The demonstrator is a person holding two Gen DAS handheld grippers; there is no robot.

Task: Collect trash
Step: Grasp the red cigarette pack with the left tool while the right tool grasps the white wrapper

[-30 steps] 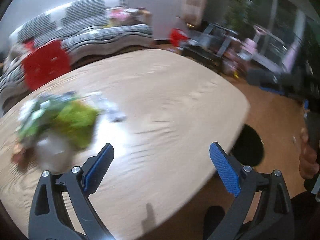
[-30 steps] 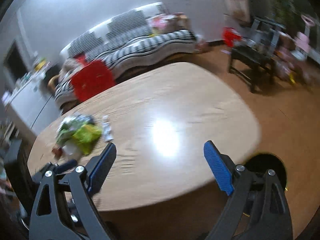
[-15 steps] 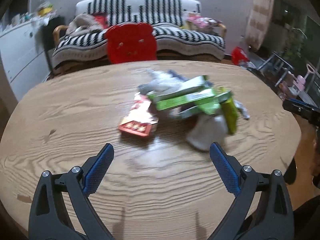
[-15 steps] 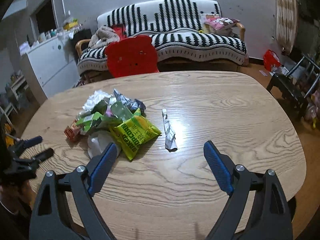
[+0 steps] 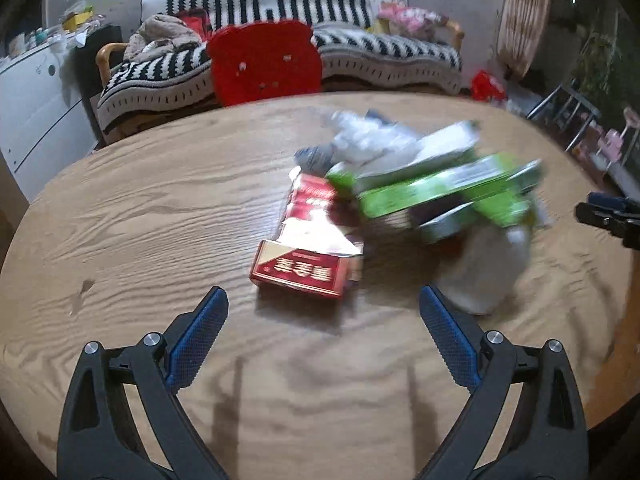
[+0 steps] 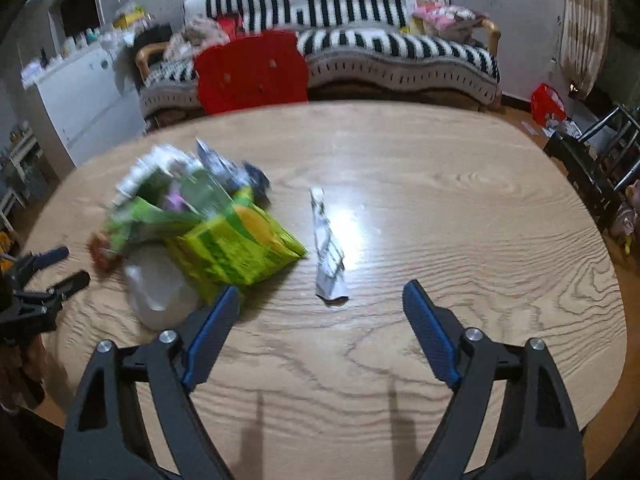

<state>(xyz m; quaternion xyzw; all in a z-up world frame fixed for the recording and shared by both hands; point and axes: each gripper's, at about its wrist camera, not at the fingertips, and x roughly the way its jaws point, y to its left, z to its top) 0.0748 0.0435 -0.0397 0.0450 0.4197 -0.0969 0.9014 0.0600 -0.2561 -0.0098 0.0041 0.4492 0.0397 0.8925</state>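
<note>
A pile of trash lies on the oval wooden table (image 5: 140, 220). In the left wrist view it shows a red carton (image 5: 306, 270), green boxes (image 5: 432, 190), crumpled silver wrappers (image 5: 360, 140) and a white bag (image 5: 486, 268). My left gripper (image 5: 322, 320) is open and empty, just in front of the red carton. In the right wrist view the pile shows a yellow-green snack bag (image 6: 236, 246). A crumpled white paper strip (image 6: 328, 248) lies apart to its right. My right gripper (image 6: 320, 304) is open and empty, just in front of the strip.
A red bear-shaped chair back (image 5: 264, 60) stands at the table's far edge, before a black-and-white striped sofa (image 6: 400, 52). A white cabinet (image 5: 32, 92) is far left. Dark chairs (image 6: 592, 164) stand right of the table. The left gripper also shows at left in the right wrist view (image 6: 40, 280).
Both grippers swung left from the table's bare right end to face the trash, then moved closer to it. Both stayed open.
</note>
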